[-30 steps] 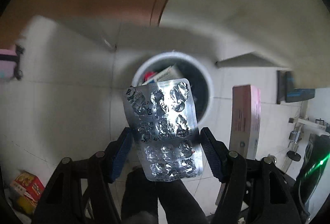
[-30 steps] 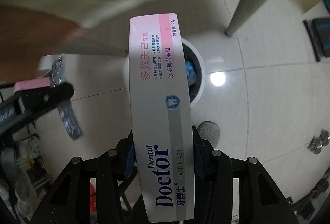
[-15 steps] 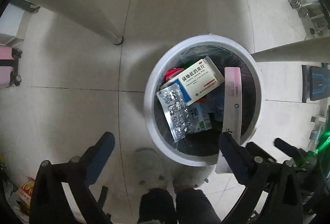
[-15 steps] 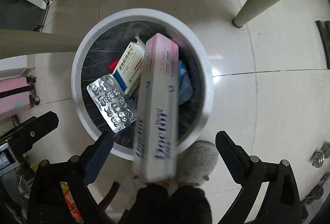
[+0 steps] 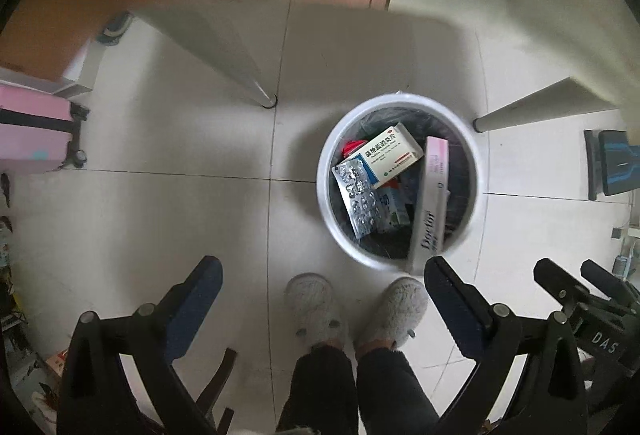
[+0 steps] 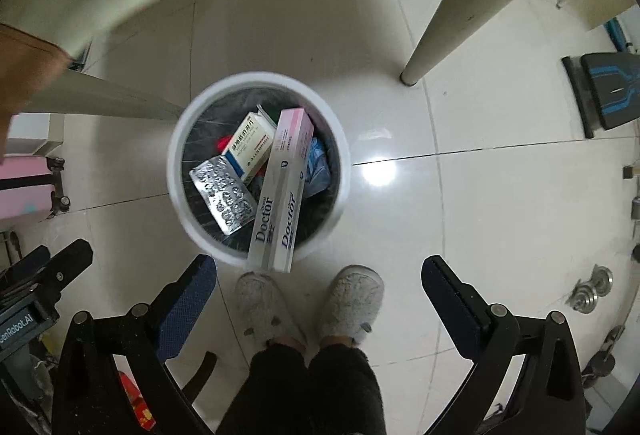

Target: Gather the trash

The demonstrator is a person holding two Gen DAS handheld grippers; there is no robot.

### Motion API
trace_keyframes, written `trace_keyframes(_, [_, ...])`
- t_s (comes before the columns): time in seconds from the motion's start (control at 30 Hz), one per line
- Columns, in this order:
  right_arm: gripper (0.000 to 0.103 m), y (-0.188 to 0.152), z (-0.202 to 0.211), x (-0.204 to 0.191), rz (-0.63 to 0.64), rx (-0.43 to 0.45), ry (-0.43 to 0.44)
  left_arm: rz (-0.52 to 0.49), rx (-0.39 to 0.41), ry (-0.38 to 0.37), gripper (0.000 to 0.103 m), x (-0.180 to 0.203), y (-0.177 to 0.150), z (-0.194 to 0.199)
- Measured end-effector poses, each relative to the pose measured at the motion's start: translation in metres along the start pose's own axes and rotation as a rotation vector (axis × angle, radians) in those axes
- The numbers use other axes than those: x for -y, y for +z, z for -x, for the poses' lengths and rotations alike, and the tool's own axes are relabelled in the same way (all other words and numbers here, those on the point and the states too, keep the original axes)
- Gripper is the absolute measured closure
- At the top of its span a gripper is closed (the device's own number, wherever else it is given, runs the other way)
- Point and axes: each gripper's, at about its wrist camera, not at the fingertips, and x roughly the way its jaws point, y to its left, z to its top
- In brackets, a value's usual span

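A white round trash bin (image 5: 326,191) (image 6: 176,171) with a black liner stands on the tiled floor. Inside lie a silver blister pack (image 5: 358,201) (image 6: 222,197), a white and blue medicine box (image 5: 390,155) (image 6: 248,145) and a long pink and white toothpaste box (image 5: 430,203) (image 6: 284,187) leaning on the near rim. My left gripper (image 5: 322,301) is open and empty, high above the floor, left of the bin. My right gripper (image 6: 318,295) is open and empty above the bin's near side.
The person's grey slippers (image 5: 312,305) (image 6: 352,299) stand just before the bin. Cream table legs (image 5: 240,75) (image 6: 440,27) flank the bin. A pink suitcase (image 5: 32,131) is at the left. A dark scale (image 6: 604,95) lies at the right.
Both grippers released their items a second ago; the blister pack and toothpaste box now lie in the bin. Both grippers have risen higher and pulled back from the bin.
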Motion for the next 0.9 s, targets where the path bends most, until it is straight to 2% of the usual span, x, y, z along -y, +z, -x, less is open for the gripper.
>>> trace_keyframes(0.17, [0.0,-0.014,0.079,-0.006,0.03,0.036,0.006,-0.012,0.031,-0.003,0.0,0.003,-0.018,0.074])
trace_keyframes(0.37, [0.0,-0.04,0.204,-0.008,0.071,0.07,0.057,-0.042,0.076,-0.063,0.0,0.017,-0.04,0.18])
trace_keyframes(0.63, [0.0,-0.085,0.386,0.006,0.084,0.125,0.194,-0.083,0.131,-0.202,0.0,0.03,-0.07,0.308])
trace_keyframes(0.73, [0.0,-0.101,0.442,0.011,0.091,0.147,0.248,-0.089,0.163,-0.272,0.0,0.032,-0.08,0.353])
trace_keyframes(0.9, [0.0,-0.123,0.517,0.012,0.11,0.18,0.324,-0.086,0.212,-0.362,0.0,0.03,-0.091,0.404])
